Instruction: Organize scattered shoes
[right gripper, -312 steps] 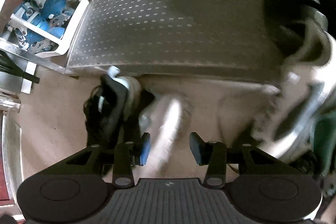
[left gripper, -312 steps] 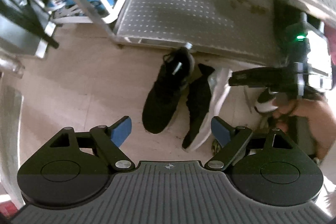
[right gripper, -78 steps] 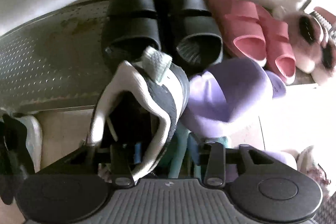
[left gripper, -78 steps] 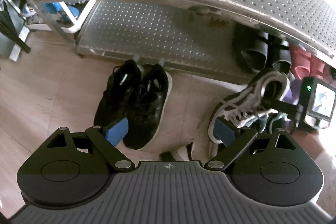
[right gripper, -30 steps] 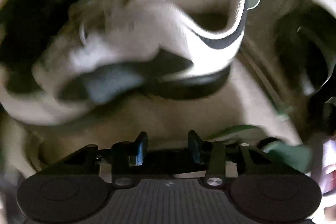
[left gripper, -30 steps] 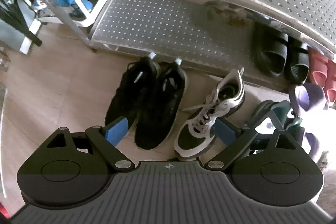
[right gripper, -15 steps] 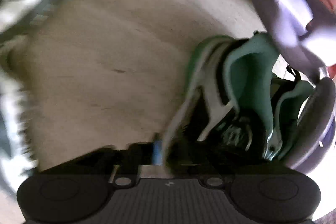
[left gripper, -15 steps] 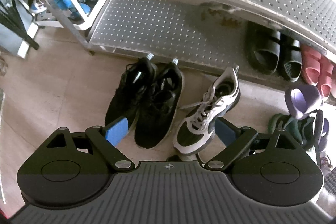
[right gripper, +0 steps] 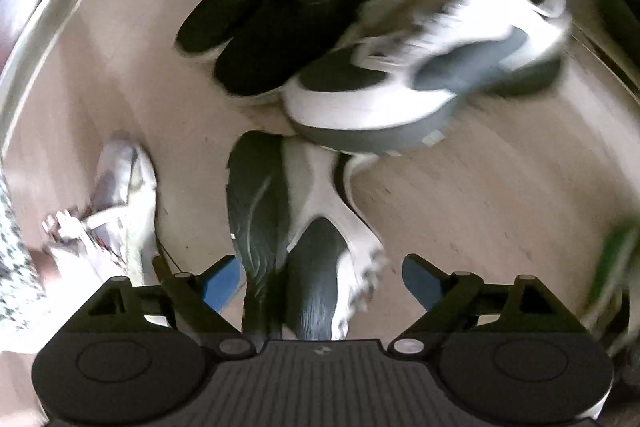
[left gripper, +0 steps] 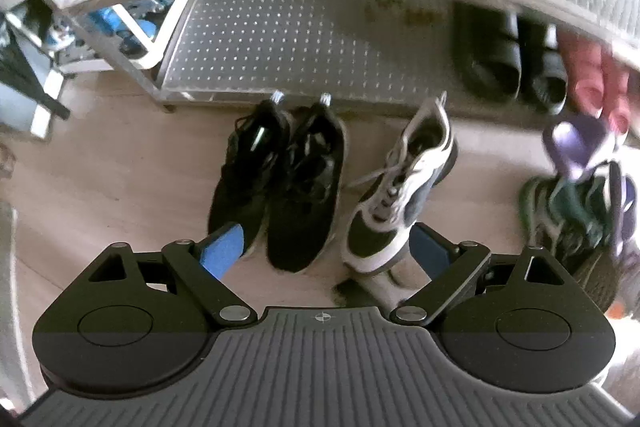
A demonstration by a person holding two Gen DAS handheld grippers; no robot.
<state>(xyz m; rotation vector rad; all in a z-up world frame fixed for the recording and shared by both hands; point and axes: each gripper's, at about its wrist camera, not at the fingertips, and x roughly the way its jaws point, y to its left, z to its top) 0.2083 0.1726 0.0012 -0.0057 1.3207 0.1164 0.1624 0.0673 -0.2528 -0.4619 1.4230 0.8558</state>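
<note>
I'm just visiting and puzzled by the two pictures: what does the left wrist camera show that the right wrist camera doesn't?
Only the left wrist view shows the metal shoe rack with black sandals and pink slippers on its lower shelf, plus a purple slipper on the pile at the right.

Only the right wrist view shows a second grey-and-white sneaker lying on its side between the opening jaws of the right gripper, and a person's foot.

Both show the pair of black sneakers and the upright grey-and-white sneaker beside them.
</note>
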